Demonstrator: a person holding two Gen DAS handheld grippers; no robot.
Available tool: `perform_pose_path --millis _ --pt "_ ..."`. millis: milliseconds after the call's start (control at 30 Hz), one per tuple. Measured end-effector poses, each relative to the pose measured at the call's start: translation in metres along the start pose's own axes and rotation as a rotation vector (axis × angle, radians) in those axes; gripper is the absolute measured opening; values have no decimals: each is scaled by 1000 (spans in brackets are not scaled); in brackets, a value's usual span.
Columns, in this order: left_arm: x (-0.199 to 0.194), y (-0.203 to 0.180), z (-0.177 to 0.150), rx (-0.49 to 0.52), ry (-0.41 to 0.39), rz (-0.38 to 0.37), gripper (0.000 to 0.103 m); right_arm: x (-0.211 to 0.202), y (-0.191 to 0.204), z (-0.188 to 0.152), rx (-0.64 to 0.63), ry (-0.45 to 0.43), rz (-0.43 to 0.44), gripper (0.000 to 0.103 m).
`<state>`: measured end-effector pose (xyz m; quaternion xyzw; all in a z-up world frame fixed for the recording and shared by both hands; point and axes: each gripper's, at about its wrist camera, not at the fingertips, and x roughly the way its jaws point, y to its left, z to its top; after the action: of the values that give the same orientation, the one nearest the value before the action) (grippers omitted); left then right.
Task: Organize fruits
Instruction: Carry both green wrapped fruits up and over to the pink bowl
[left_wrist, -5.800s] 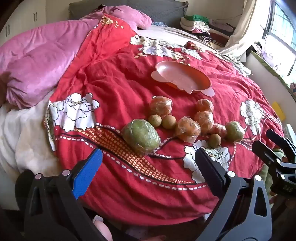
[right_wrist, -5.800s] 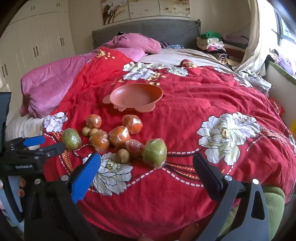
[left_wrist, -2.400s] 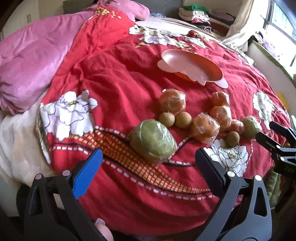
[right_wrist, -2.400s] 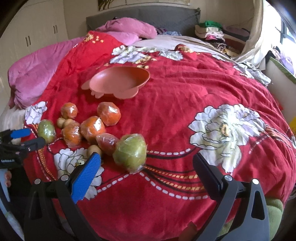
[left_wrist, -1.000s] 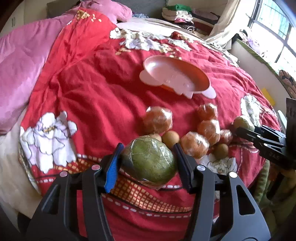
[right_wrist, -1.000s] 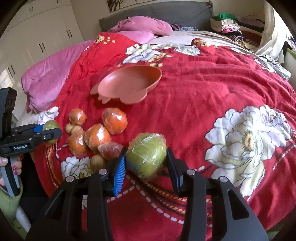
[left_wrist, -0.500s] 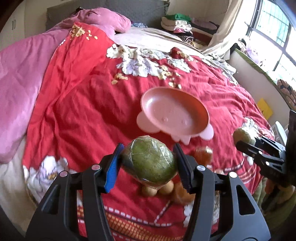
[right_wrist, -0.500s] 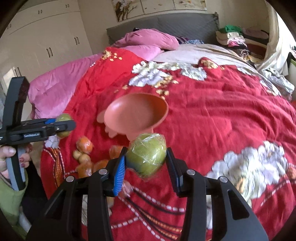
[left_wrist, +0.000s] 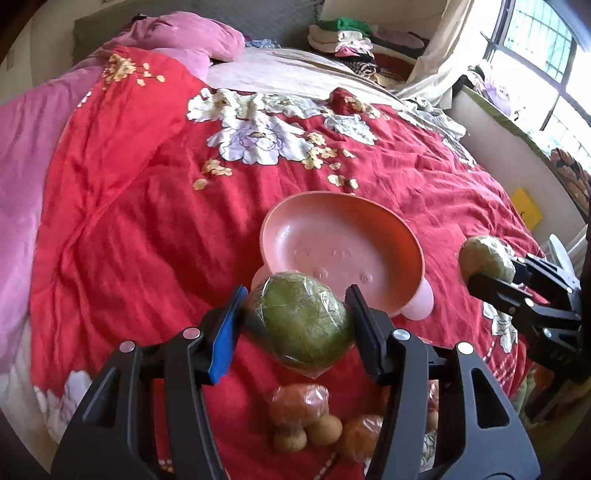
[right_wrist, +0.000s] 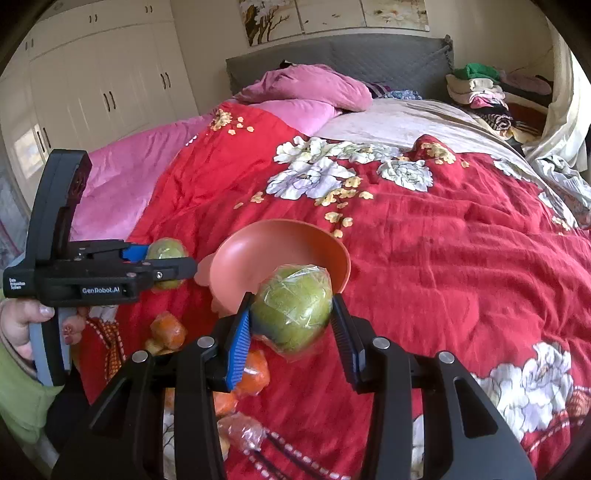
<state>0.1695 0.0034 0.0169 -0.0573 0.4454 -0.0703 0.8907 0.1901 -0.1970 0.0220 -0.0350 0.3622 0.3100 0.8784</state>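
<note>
We see the left gripper (left_wrist: 295, 323) pinching a big green plastic-wrapped fruit (left_wrist: 306, 321) btwn its blue pad and black pad, held off the red floral quilt (left_wrist: 147, 229), w/ the near rim of the pink dish (left_wrist: 340, 254) just behind it. In the right wrist view the same gripper shows at the left edge, a hand (right_wrist: 22, 325) w/ a green sleeve (right_wrist: 18, 402) gripping its handle, the fruit visible btwn its fingers. Under it, near the quilt's front edge, lie wrapped orange fruits (left_wrist: 299, 402) and small brown round fruits (left_wrist: 325, 430), touching each other in a cluster. The dish sits about mid-quilt, tilted, nothing in it.

Further right, the right gripper (right_wrist: 291, 325) is clamped on a lighter green wrapped fruit (right_wrist: 293, 308), also up off the quilt, in front of the dish's near rim from its own cam. More wrapped orange fruits (right_wrist: 255, 369) lie below it, by the front edge. In the left wrist view that gripper reaches in from the right edge w/ its fruit just right of the dish.

Back left: pink duvet (right_wrist: 125, 181). Back right corner: folded clothes pile (right_wrist: 476, 92).
</note>
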Motion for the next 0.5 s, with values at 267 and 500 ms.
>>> perform_pose_path --millis 267,500 --pt "15 -4 15 44 6 -17 47 17 -6 12 2 26 15 40" --pt "26 -16 28 111 19 -35 47 34 -9 24 -12 54 29 40"
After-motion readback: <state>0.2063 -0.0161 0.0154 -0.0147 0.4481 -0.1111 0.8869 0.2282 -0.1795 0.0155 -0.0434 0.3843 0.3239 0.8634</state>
